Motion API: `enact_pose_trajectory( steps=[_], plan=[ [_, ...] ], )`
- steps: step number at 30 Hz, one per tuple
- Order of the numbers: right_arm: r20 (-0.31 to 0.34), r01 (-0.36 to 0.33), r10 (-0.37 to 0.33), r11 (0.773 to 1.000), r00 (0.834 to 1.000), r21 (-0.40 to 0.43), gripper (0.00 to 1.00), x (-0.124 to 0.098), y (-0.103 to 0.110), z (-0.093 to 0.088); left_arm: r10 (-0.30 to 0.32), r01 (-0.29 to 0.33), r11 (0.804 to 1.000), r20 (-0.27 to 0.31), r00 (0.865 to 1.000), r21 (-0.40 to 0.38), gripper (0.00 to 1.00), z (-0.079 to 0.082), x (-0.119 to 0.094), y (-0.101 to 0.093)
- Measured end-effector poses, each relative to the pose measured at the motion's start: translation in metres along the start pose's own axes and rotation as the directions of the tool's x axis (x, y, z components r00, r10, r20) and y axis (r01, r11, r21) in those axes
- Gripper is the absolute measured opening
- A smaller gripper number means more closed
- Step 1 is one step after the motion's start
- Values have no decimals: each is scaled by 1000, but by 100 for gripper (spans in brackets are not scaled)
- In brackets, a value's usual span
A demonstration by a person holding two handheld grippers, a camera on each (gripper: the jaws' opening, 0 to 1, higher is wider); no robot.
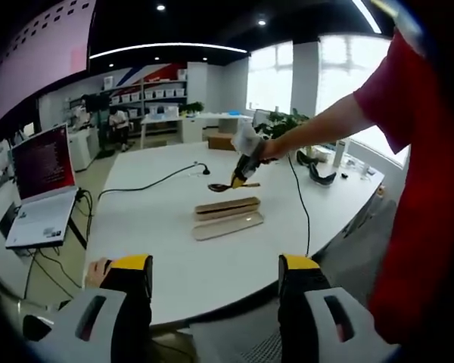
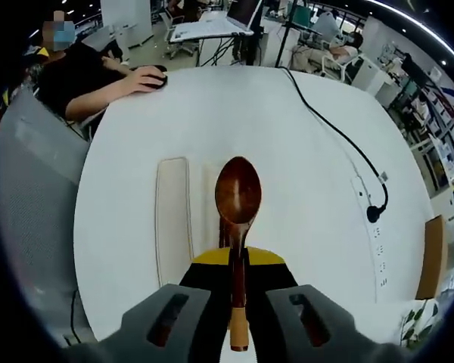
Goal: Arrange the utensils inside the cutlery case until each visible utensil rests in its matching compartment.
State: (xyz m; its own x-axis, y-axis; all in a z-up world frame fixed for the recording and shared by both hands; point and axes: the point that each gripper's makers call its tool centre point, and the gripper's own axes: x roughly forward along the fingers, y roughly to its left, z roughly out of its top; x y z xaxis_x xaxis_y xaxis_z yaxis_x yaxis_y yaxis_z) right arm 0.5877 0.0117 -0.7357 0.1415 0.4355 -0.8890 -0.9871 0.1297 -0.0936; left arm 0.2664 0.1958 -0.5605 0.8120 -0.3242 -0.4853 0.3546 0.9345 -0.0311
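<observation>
A long wooden cutlery case [image 1: 227,207] lies mid-table with its pale lid [image 1: 228,225] beside it. Above its far end hangs a dark wooden spoon [image 1: 228,186], with my right gripper [image 1: 246,168] shut on its handle. In the right gripper view the spoon [image 2: 238,193] points forward from the shut jaws of the right gripper [image 2: 240,261], its bowl over the case [image 2: 210,198]; the lid [image 2: 172,219] lies to the left. My left gripper [image 1: 216,268] is open and holds nothing, hanging back at the near table edge.
The white round table [image 1: 159,227] carries a black cable [image 1: 151,181] and a power strip [image 2: 367,208]. An open laptop [image 1: 41,189] sits on a side stand at left. A seated person [image 2: 83,76] rests a hand on a mouse [image 2: 153,74] at the far edge.
</observation>
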Motion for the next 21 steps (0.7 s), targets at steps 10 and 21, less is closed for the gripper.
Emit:
enact_pose_trajectory(
  steps=[10, 21],
  plan=[
    [-23, -27, 27, 1000, 999, 2, 2, 37, 4, 7, 35, -34, 999, 20, 999, -17, 71, 2, -9, 9],
    [-76, -57, 56, 998, 996, -10, 2, 68, 14, 5, 82, -83, 995, -15, 997, -52, 71, -15, -21, 21]
  ],
)
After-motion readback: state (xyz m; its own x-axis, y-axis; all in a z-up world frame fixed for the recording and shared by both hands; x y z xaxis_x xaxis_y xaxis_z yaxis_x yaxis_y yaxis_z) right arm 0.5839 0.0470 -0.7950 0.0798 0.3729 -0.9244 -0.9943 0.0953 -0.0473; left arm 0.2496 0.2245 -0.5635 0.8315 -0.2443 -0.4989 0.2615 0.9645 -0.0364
